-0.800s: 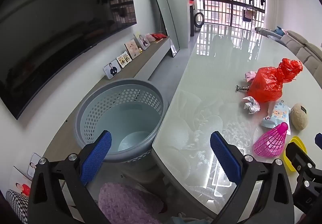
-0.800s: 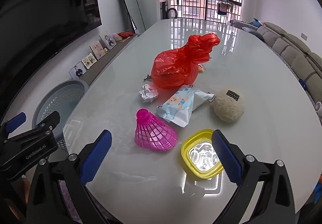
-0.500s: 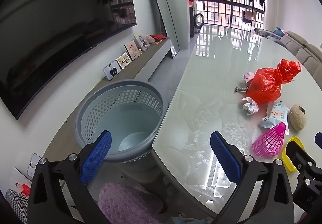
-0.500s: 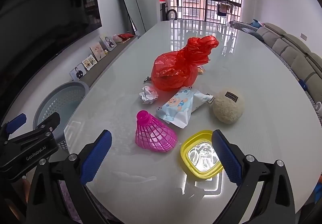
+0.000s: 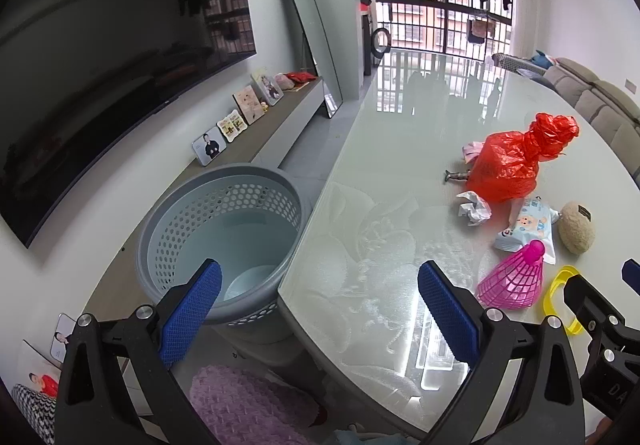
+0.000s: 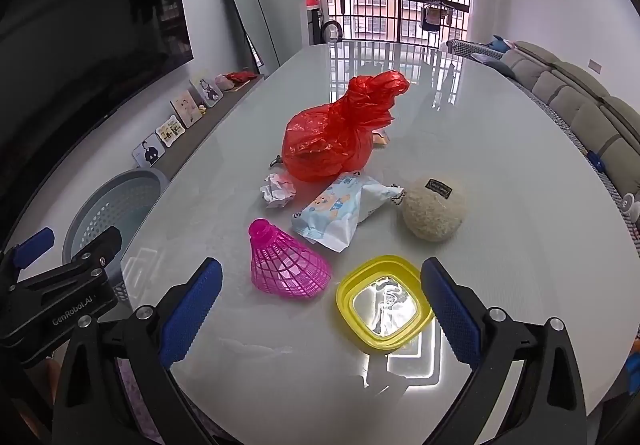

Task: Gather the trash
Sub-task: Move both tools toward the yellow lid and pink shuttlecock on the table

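Left wrist view: the left hand-held gripper (image 5: 318, 313) tilts downward with its blue pads spread wide and nothing between them, straddling the edge of the glossy white table (image 5: 384, 245). Just beyond, on the floor beside the table, stands a grey perforated plastic basket (image 5: 224, 221), nothing visible inside. The right hand-held gripper (image 6: 320, 311) angles down likewise, pads wide apart, over a pink mesh shuttlecock (image 6: 286, 265) and yellow square container (image 6: 384, 303). Farther off lie a wet-wipe packet (image 6: 340, 211), crumpled white paper (image 6: 277, 190) and knotted red plastic bag (image 6: 336, 137).
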A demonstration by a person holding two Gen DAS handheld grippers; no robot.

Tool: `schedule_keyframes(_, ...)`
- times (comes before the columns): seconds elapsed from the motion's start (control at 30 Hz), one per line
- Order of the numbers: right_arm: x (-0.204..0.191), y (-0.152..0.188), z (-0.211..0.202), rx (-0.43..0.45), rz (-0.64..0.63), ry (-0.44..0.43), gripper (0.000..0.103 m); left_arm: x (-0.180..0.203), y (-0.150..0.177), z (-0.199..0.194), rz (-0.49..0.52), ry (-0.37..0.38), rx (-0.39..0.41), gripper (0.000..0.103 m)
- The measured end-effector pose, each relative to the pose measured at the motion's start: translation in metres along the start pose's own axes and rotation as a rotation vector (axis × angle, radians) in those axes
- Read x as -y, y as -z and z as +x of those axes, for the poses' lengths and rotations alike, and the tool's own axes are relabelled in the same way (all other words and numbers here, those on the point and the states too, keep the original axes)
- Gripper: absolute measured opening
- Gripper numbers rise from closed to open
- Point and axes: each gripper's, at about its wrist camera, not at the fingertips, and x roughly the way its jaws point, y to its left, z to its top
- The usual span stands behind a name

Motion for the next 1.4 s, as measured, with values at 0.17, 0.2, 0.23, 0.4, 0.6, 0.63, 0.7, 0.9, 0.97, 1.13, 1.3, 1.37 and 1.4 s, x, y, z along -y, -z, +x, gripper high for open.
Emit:
schedule_keyframes(0.17, 0.007, 0.001, -0.001, 0.002, 0.015, 0.01, 0.095, 0.008, -0.001, -0.002, 0.015, 0.013, 0.002, 0.097)
schedule_keyframes(0.2, 0.008, 0.002, -0.001, 0.003, 0.019, 0.011, 0.095, 0.009, -0.002, -0.003, 0.018, 0.017, 0.002, 0.097)
schedule_keyframes(0.23, 0.009, 0.002, -0.002, 0.003, 0.022, 0.012, 0.095, 0.011, -0.002, -0.003, 0.02, 0.02, 0.001, 0.097)
schedule_keyframes(0.4, 0.015, 0.002, -0.003, 0.006, 0.033, 0.019, 0.095, 0.015, -0.002, -0.004, 0.032, 0.028, 0.003, 0.097)
schedule_keyframes(0.6, 0.018, 0.002, -0.004, 0.006, 0.036, 0.021, 0.095, 0.018, -0.002, -0.002, 0.038, 0.033, 0.001, 0.097)
schedule_keyframes(0.63, 0.018, 0.002, -0.004, 0.007, 0.036, 0.021, 0.095, 0.018, -0.002, -0.002, 0.038, 0.032, 0.002, 0.097)
schedule_keyframes(0.7, 0.018, 0.002, -0.004, 0.008, 0.035, 0.021, 0.095, 0.018, -0.003, -0.002, 0.038, 0.031, 0.003, 0.097)
schedule_keyframes(0.9, 0.02, 0.001, -0.004, 0.007, 0.038, 0.02, 0.095, 0.018, -0.002, -0.003, 0.038, 0.031, 0.003, 0.097)
schedule_keyframes(0.97, 0.021, 0.001, -0.004, 0.008, 0.04, 0.019, 0.095, 0.018, -0.002, -0.003, 0.038, 0.032, 0.004, 0.097)
schedule_keyframes(1.13, 0.021, 0.001, -0.005, 0.008, 0.041, 0.02, 0.095, 0.018, -0.002, -0.003, 0.037, 0.031, 0.004, 0.097)
schedule_keyframes(1.3, 0.021, 0.0, -0.004, 0.008, 0.039, 0.019, 0.095, 0.019, -0.002, -0.002, 0.036, 0.03, 0.004, 0.097)
schedule_keyframes(1.37, 0.02, 0.001, -0.004, 0.006, 0.037, 0.019, 0.095, 0.019, -0.002, -0.003, 0.035, 0.03, 0.004, 0.097)
schedule_keyframes(1.4, 0.02, 0.001, -0.004, 0.006, 0.037, 0.02, 0.095, 0.019, -0.002, -0.003, 0.034, 0.031, 0.004, 0.097)
